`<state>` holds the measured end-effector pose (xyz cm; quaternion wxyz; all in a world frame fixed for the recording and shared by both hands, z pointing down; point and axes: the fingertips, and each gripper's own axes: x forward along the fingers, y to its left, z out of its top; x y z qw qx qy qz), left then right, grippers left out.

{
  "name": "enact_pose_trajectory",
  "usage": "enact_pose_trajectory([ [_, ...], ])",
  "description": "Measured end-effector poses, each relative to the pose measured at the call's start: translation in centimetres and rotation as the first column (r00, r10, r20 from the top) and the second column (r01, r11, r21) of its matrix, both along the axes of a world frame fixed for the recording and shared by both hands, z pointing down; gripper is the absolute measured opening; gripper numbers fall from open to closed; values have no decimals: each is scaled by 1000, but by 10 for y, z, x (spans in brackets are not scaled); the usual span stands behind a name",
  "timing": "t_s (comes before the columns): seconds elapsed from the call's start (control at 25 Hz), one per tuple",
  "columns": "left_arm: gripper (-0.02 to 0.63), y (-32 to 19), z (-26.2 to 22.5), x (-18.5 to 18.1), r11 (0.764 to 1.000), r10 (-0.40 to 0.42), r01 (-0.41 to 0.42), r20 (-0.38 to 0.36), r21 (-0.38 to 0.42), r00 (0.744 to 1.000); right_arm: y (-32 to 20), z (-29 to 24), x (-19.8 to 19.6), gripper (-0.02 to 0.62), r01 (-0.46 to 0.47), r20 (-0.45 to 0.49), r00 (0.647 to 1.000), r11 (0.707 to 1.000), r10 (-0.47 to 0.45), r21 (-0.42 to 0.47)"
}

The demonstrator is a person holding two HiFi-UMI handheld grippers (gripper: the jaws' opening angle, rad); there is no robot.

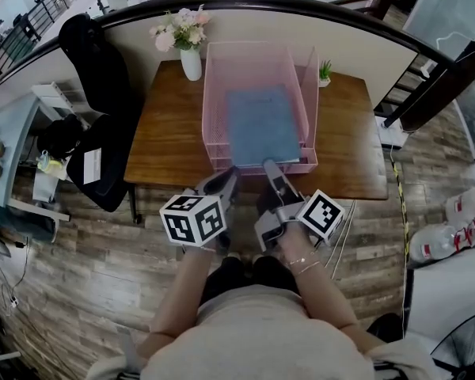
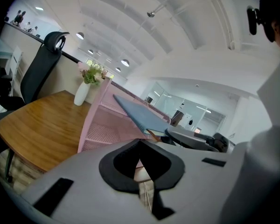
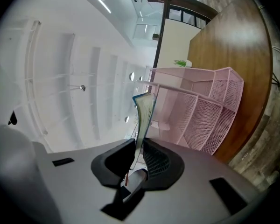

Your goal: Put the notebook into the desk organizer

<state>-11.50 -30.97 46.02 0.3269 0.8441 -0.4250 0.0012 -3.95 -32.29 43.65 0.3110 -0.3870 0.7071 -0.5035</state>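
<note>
Pink wire mesh makes up the desk organizer [image 1: 218, 77], which stands on the wooden desk [image 1: 168, 145] near a white vase of flowers [image 1: 190, 58]; the blue notebook [image 1: 261, 125] lies over its top tray, with the near edge sticking out past the front; the right gripper [image 1: 272, 171] is clenched on that near edge, a pad on each cover; the left gripper [image 1: 226, 179] hangs just beside it at the organizer's front, jaws together on nothing.
</note>
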Motion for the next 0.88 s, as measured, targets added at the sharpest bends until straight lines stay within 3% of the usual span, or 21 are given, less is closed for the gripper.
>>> enact_pose_trajectory([
  [0.88,0,-38,-9,-2,1000,-7,7,-6,21,1000,-40,2,-11,66,12,41,999,1000,-12,-1],
])
